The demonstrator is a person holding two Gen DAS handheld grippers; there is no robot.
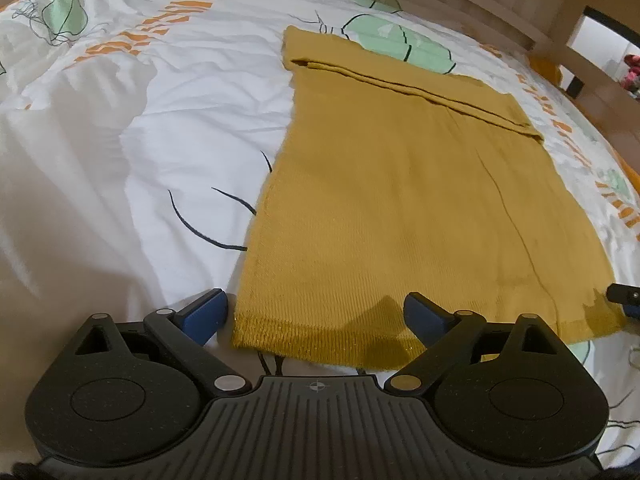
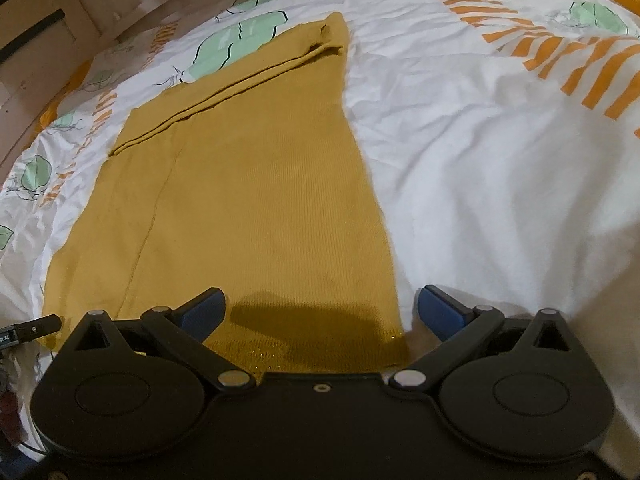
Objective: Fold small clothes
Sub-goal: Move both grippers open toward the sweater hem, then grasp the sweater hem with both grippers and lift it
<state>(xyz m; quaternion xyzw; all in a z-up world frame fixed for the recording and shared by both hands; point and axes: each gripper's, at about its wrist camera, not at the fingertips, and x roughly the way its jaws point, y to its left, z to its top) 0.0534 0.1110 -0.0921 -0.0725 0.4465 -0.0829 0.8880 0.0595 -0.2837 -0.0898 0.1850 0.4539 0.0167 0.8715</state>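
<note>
Left wrist view: left gripper (image 1: 316,316) released, jaws spread wide, hovering at the near hem of the mustard knit garment (image 1: 408,208). Left blue pad (image 1: 204,316) sits over the bedsheet (image 1: 120,160) just off the garment's left edge; the other pad is over the hem itself. Nothing between the pads. Garment lies flat on the bed, with a folded band (image 1: 400,80) across its far end and 1 long crease running down its right part. This view alone shows the wooden bed frame (image 1: 520,12) along the far side and, at the right edge, a dark tip of the right gripper (image 1: 622,294) near the garment's right hem corner.

Right wrist view: right gripper (image 2: 322,314) also released, jaws wide apart, holding nothing. Its left pad (image 2: 204,314) is over the hem; the right pad is over bare sheet just past the garment's right edge. Same garment (image 2: 248,200), fold band (image 2: 224,92) at the far end, crease now on the left part. Only here: a wide white stretch of sheet with orange stripes (image 2: 540,52) at right, wooden furniture (image 2: 40,20) top left, and a tip of the left gripper (image 2: 32,330) at the left edge by the hem corner.
</note>
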